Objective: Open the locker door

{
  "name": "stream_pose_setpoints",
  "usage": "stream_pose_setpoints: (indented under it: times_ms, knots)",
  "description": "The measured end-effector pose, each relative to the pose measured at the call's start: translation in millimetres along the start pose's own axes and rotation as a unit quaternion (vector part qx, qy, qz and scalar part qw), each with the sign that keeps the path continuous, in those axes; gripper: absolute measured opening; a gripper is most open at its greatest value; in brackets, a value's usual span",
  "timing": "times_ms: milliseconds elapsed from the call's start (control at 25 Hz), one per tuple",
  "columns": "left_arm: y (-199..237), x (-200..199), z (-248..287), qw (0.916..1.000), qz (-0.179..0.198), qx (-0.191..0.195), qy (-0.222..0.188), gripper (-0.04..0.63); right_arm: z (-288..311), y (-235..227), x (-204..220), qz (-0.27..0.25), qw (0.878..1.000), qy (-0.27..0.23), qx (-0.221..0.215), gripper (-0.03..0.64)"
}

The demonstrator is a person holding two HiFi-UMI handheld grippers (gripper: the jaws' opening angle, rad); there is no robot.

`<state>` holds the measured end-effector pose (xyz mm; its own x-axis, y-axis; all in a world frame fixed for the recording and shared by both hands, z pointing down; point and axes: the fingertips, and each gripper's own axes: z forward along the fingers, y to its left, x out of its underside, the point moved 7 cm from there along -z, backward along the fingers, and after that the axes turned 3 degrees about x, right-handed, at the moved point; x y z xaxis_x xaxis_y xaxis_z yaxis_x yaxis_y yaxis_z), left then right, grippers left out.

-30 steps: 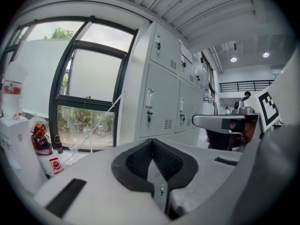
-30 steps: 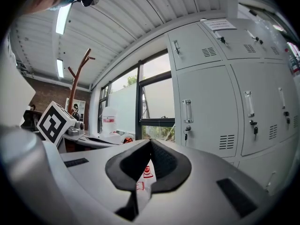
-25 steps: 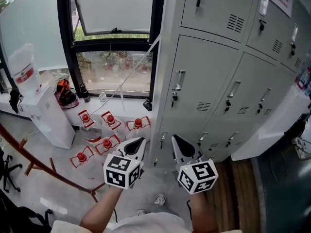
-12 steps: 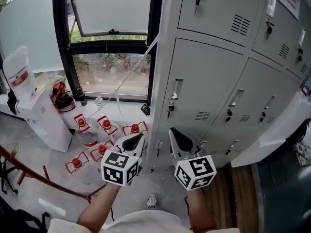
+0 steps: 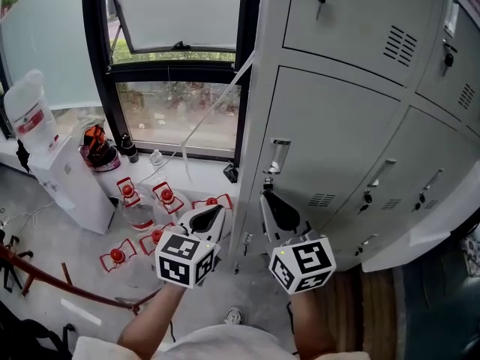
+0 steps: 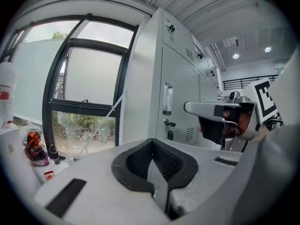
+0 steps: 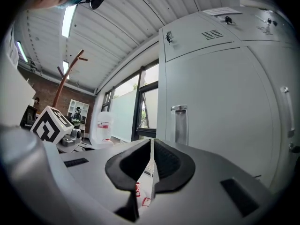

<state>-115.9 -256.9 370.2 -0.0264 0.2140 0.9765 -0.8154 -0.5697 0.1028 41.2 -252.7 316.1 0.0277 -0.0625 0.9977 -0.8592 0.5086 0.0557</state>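
- Background: a window (image 5: 176,73) adjoins a grey locker bank (image 5: 360,21).
- Right gripper (image 5: 268,202): jaws clenched, empty, aimed at the handle (image 5: 279,156) just ahead, probably to hook it.
- Left gripper (image 5: 212,216): clenched, empty, alongside, apparently idle.
- Locker door (image 5: 337,148): directly ahead, closed, contents hidden.
- Red-capped jugs (image 5: 127,193): on the floor beyond the left gripper.

Beneath me the grey floor (image 5: 67,265) carries a cluster of red-capped water bottles (image 5: 166,196) (bunched close together), a white dispenser (image 5: 69,186) just beside them, and the lockers (image 5: 330,141).
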Motion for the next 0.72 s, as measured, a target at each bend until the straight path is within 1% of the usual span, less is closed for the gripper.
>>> stream_pose_setpoints:
  times_ms: [320, 520, 720]
  knots:
    - [11, -8, 33, 0.9996, 0.003, -0.029, 0.008, 0.006, 29, -28, -5, 0.001, 1.0, -0.01, -0.019, 0.01]
    - [15, -13, 52, 0.9991, 0.002, -0.04, 0.011, 0.006, 41, -40, -4, -0.007, 0.999, -0.011, -0.033, 0.049]
    - [17, -16, 66, 0.9992, 0.005, -0.036, 0.017, 0.006, 49, -44, -6, -0.016, 0.999, -0.013, -0.036, 0.081]
